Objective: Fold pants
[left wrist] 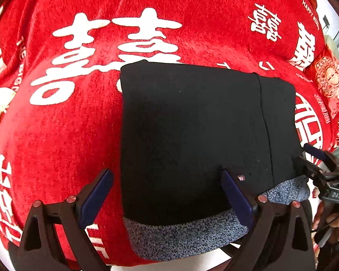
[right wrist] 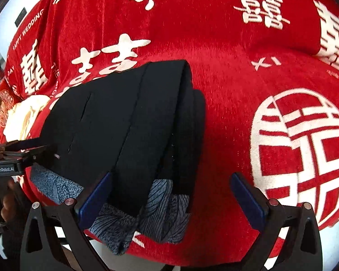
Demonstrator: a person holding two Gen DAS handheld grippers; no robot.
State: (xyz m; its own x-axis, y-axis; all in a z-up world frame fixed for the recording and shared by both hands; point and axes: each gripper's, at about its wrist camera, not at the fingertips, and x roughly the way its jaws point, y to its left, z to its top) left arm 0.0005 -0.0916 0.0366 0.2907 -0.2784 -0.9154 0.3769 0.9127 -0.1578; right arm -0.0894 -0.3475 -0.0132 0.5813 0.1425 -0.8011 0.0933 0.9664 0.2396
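While the pants (left wrist: 192,122) lie folded into a thick black block on the red blanket (left wrist: 67,124), both my tongs stand open, gripping nothing.

Left wrist view: my left tongs (left wrist: 167,194) straddle the near left corner, likely to square up the grey lining edge; the flat top and one seam show. Right wrist view: my right tongs (right wrist: 171,194) gape over the right edge, revealing the stacked layers and lining hanging off the near rim, hidden from the other view.
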